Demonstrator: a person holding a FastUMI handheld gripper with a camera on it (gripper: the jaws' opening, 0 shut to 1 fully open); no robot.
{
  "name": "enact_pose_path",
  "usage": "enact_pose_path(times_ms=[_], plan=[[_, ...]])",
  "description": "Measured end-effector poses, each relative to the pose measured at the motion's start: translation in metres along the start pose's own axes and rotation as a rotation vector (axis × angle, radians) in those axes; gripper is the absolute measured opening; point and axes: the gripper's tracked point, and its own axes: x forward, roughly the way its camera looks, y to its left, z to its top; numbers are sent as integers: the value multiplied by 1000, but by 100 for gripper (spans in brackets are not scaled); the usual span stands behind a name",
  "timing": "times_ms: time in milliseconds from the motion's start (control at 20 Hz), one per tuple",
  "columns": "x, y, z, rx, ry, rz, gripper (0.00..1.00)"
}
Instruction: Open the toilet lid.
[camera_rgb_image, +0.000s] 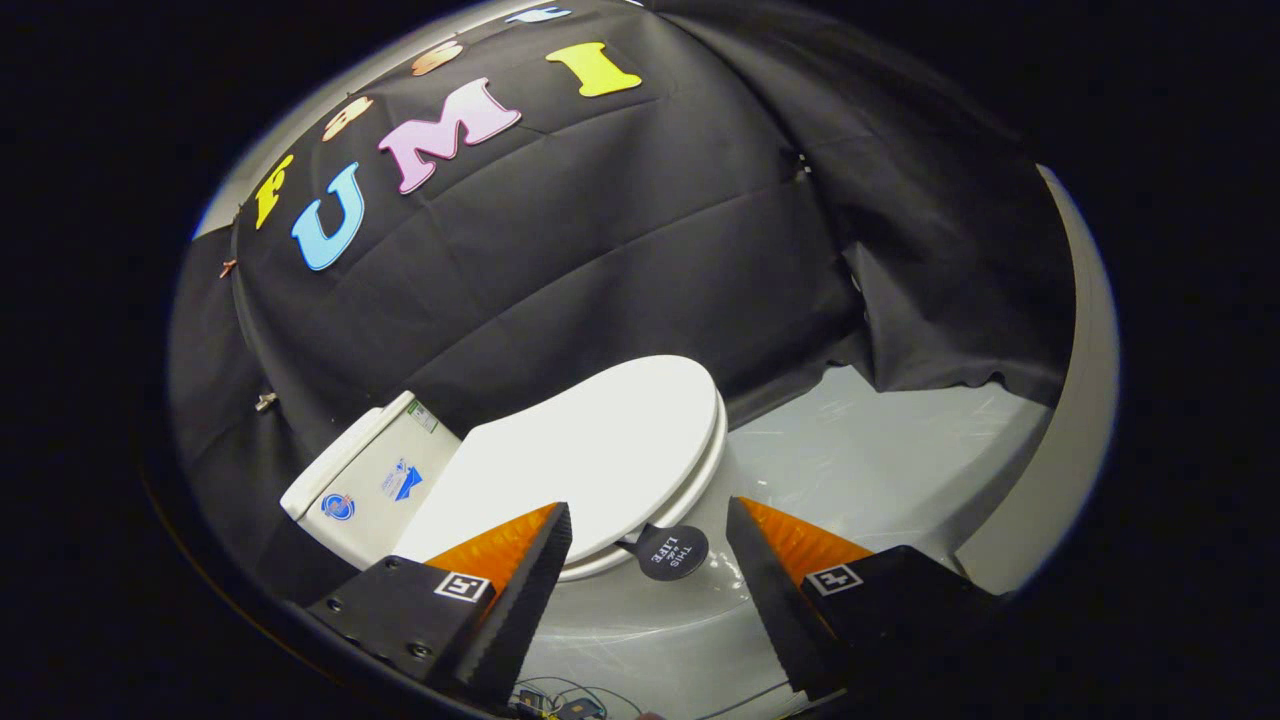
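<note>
Jaws of your gripper (648, 545) wide open, gripping nothing; white oval plastic toilet lid (590, 455) is down, just ahead; its round black pull tab (672, 552) sits between the fingertips; lid's long axis runs back toward the white tank (365, 480); lift at the tab.

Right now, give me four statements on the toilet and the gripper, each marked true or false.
1. The toilet lid is closed. True.
2. The gripper is shut on the lid. False: its fingers stand open and hold nothing.
3. A round black tab sticks out from the lid's edge, between the fingers. True.
4. The tank lies open with its cover off. False: its cover is on.
</note>
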Motion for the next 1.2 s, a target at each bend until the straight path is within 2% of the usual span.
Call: enact_pose_path(times_ms=[250,450,700,950,1000,1150,1200], plan=[[10,-11,-13,215,15,44,98],[10,-22,-20,433,17,76,98],[19,-29,-24,617,1,132,95],[22,-34,-25,762,-7,178,95],[25,-36,-28,756,-9,168,88],[28,-35,-29,777,-12,176,87],[40,-36,-33,768,4,160,79]])
